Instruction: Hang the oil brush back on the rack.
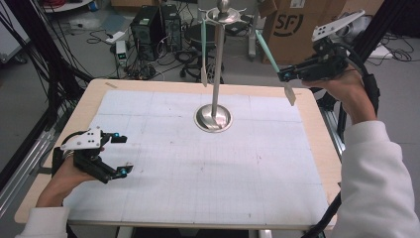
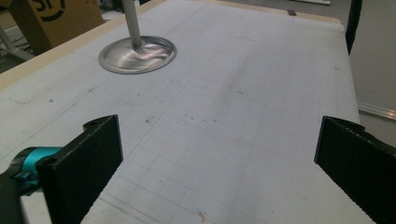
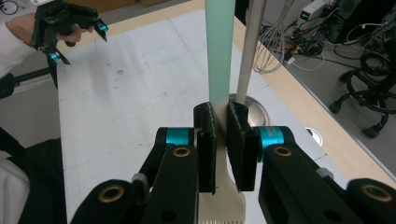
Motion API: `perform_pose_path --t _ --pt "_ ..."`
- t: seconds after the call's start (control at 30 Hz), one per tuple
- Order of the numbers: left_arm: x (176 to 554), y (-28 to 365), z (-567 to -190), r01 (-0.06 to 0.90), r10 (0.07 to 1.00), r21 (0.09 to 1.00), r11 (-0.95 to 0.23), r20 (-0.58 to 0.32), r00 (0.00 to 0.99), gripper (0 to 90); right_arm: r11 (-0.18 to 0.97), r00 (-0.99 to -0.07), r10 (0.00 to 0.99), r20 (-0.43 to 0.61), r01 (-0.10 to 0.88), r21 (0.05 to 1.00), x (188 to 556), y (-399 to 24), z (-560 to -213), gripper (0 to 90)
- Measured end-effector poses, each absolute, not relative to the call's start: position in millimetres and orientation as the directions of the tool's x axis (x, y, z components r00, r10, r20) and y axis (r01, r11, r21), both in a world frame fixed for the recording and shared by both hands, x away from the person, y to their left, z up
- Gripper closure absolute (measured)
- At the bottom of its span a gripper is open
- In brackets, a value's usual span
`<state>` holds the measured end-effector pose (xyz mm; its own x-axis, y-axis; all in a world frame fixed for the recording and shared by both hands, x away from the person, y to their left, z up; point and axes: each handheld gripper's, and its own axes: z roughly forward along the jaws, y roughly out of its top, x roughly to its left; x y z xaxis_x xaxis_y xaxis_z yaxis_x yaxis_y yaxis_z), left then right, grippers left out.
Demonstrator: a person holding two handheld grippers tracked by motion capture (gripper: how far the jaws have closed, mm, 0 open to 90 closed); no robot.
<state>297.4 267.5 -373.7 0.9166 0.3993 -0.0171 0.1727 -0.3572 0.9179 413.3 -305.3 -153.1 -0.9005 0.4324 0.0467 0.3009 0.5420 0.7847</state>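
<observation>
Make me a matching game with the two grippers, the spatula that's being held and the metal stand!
Things:
1. left gripper
2. right gripper
3. held spatula
4. stand

States:
A. upright on the table, another spatula hanging from its top
B. open, nothing between its jaws
C. mint-green handle, cream blade, lifted off the table
D. shut on a spatula

Pairs: 1-B, 2-D, 3-C, 4-A

Black tool (image 1: pixel 288 74), teal accents, white sleeves (image 1: pixel 376 178)
</observation>
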Motion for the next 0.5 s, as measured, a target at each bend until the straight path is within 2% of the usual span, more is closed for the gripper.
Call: perform_pose_path --t 0.5 --pt "298.4 272.2 -376.1 0.183 0.408 0.917 -0.353 -0.026 0.913 1.7 0.544 -0.897 0.44 0.045 0.307 0.781 442.0 -300.1 -138.8 82.3"
